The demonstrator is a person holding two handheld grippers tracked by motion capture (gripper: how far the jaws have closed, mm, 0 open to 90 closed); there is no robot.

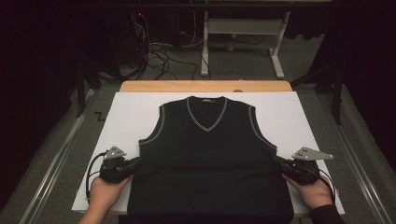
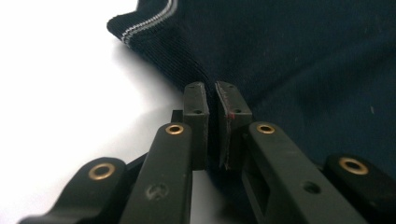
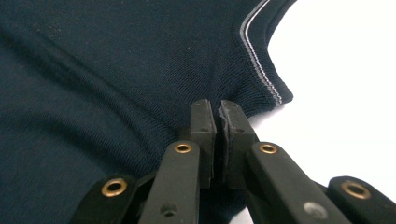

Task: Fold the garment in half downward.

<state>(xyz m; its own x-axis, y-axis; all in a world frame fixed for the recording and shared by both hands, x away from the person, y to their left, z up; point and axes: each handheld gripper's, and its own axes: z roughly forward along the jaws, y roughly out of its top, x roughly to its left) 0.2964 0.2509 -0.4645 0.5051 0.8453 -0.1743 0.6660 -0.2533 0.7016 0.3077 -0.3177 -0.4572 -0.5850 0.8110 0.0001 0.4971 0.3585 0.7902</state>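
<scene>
A dark navy sleeveless V-neck vest (image 1: pixel 208 158) with grey trim lies flat, neck away from me, on a white board (image 1: pixel 130 112). My left gripper (image 1: pixel 137 162) is at the vest's left side edge just below the armhole. In the left gripper view, this gripper (image 2: pixel 211 88) has its pads pinched on the knit edge of the vest (image 2: pixel 303 60). My right gripper (image 1: pixel 276 160) mirrors it at the right side edge. In the right gripper view, this gripper (image 3: pixel 216 105) has its pads pressed together on the vest (image 3: pixel 116 70) below the trimmed armhole. A hand holds each gripper.
The board rests on a wooden table (image 1: pixel 205 86). Metal rails (image 1: pixel 56 158) run along both sides of the table. Beyond it, cables (image 1: pixel 159 56) lie on the floor, and a white table frame (image 1: pixel 243 28) stands there. The vest's hem hangs over the near edge.
</scene>
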